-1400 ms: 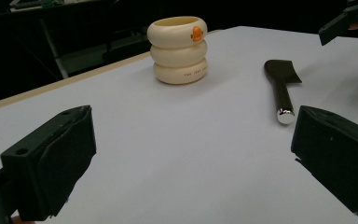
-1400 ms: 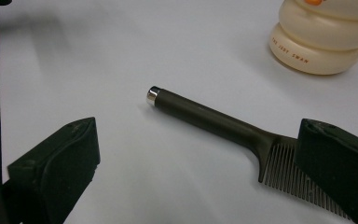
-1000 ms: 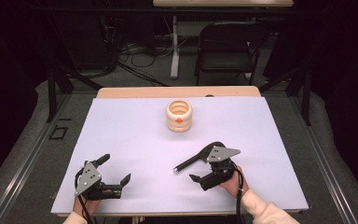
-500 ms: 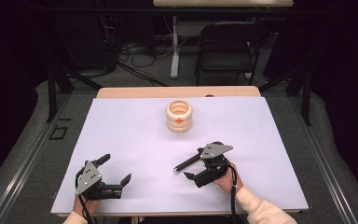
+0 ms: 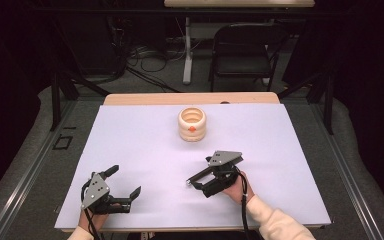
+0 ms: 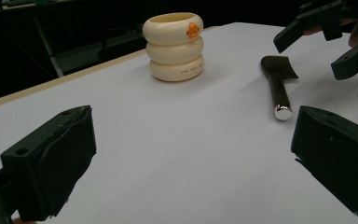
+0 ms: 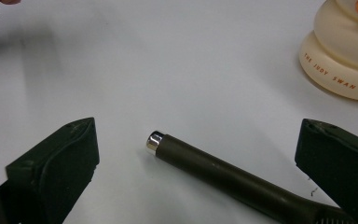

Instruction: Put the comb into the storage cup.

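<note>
On the white table (image 5: 145, 135), the cream ribbed holder (image 5: 192, 124) stood untouched. The dark tool (image 7: 223, 179) lay flat, not yet gripped, between the right gripper's (image 5: 203, 184) 2 parted jaws. The left gripper (image 5: 122, 187) rested well apart, jaws also spread, holding nothing.

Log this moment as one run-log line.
right gripper: open, over dark tool | left gripper: open, idle | cream holder: upright

We hold our left gripper (image 5: 122, 182) at the lower left of the high view, jaws spread wide; our right gripper (image 5: 196, 184) sits low at centre right, jaws parted too, cream sleeve (image 5: 280, 225) trailing to the bottom edge.
</note>
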Motion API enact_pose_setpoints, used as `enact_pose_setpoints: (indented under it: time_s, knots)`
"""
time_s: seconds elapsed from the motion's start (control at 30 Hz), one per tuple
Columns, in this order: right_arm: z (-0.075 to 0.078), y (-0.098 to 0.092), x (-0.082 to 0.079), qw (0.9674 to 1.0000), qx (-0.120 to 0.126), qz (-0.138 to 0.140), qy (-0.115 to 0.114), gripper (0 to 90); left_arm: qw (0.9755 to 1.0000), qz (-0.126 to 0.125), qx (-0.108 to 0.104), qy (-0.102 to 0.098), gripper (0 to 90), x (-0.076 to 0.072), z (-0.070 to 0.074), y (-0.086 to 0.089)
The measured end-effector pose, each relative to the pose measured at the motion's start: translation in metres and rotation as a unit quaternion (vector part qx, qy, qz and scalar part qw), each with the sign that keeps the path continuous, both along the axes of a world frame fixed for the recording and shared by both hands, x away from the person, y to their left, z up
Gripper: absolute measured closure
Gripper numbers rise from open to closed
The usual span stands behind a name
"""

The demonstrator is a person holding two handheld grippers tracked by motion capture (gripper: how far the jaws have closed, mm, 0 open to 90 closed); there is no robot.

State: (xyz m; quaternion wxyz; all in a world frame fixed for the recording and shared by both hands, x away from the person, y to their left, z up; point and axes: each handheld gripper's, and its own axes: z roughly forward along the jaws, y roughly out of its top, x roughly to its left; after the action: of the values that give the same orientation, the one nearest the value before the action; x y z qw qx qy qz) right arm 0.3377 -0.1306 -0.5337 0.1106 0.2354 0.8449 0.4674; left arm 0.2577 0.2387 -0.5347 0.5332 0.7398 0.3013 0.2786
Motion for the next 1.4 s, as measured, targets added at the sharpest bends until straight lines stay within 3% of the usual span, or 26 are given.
enact_pose_setpoints:
  time_s: [1.0, 1.2, 1.23, 1.27, 1.4]
  knots:
    - [-0.006, 0.015, 0.018, 0.9995, -0.009, -0.003, 0.029, 0.0, 1.0000, -0.006, -0.001, 0.006, 0.1, 0.000, 0.000, 0.000]
    - [-0.007, 0.017, 0.020, 0.9995, -0.017, -0.012, 0.023, 15.8, 1.0000, -0.005, 0.000, 0.006, 0.1, 0.000, 0.000, -0.001]
    - [-0.007, 0.018, 0.020, 0.9995, -0.019, -0.014, 0.019, 23.7, 1.0000, -0.005, 0.000, 0.006, 0.1, 0.000, 0.000, -0.001]
    - [-0.007, 0.018, 0.020, 0.9995, -0.019, -0.014, 0.019, 23.7, 1.0000, -0.005, 0.000, 0.007, 0.1, 0.000, 0.000, -0.001]
    - [-0.007, 0.019, 0.020, 0.9993, -0.025, -0.022, 0.017, 49.6, 1.0000, -0.005, 0.000, 0.007, 0.1, 0.001, -0.001, -0.001]
